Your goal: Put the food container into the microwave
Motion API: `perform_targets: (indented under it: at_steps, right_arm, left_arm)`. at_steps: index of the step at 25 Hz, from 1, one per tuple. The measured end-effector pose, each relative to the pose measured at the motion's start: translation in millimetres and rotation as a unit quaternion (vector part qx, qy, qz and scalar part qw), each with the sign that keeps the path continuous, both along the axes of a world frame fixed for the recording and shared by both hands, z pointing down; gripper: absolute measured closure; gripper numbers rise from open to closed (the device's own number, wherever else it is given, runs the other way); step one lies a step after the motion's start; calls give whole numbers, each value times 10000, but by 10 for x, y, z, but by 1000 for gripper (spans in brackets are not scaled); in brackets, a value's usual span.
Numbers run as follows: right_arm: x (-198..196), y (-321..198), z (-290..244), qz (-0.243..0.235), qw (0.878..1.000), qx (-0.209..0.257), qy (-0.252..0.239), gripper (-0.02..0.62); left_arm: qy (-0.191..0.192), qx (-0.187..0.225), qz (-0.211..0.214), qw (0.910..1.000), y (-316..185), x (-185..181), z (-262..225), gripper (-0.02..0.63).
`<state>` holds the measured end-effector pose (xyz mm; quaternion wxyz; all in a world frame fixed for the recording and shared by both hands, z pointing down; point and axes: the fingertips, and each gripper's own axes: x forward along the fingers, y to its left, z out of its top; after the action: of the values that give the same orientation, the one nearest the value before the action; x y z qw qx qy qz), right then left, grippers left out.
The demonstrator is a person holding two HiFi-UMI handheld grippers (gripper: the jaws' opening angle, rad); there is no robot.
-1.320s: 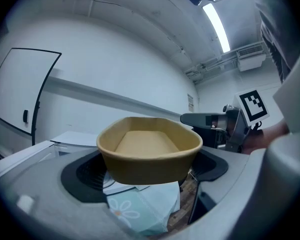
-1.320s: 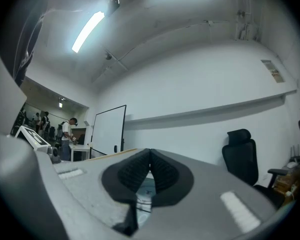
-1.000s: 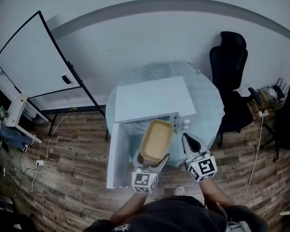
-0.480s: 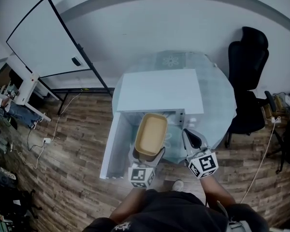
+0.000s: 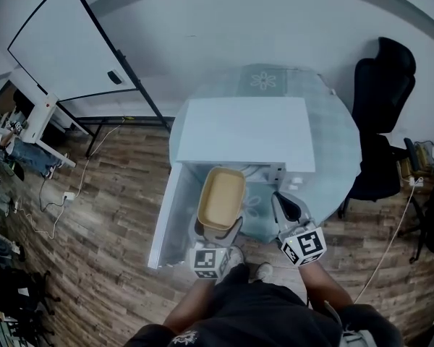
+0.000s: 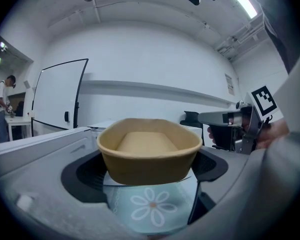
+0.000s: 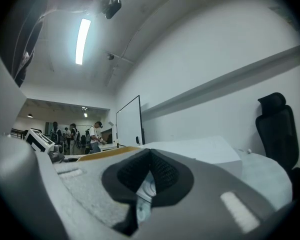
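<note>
Wearing dark top (image 5: 264,316), light shoes (image 5: 263,271). Carrying white cube (image 5: 210,262) w/ black square markers at rear of left gripper (image 5: 218,231); matching cube (image 5: 304,246) on right gripper (image 5: 283,205). Showing matte grey jaw shells, black ribbed pads (image 7: 162,170) inside, pale rect. patch (image 7: 238,211) on one right shell. Showing black handle (image 6: 224,136) under right gripper's grey barrel.

This looks like an office or lab workroom. A rolling whiteboard (image 5: 65,45) stands by the wall, and a black office chair (image 5: 383,78) sits beside a round glass tabletop (image 5: 336,147) carrying a white microwave (image 5: 242,132). Cables (image 5: 54,212) trail over wood-look flooring (image 5: 116,266), and people (image 7: 95,134) stand at desks under a strip light (image 7: 82,41).
</note>
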<state>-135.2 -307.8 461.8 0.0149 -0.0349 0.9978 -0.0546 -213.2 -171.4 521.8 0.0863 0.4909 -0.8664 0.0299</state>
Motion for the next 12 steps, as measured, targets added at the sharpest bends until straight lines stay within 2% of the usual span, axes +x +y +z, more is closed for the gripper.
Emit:
perform_targets:
  at_steps: [7, 12]
  right_arm:
    - [-285, -21, 115, -137, 9997, -79, 175, 594]
    - [-458, 62, 225, -371, 9988, -38, 321, 594]
  left_arm:
    - [127, 44, -228, 9996, -5, -202, 272, 78]
    - [395, -57, -298, 9988, -33, -241, 595, 78]
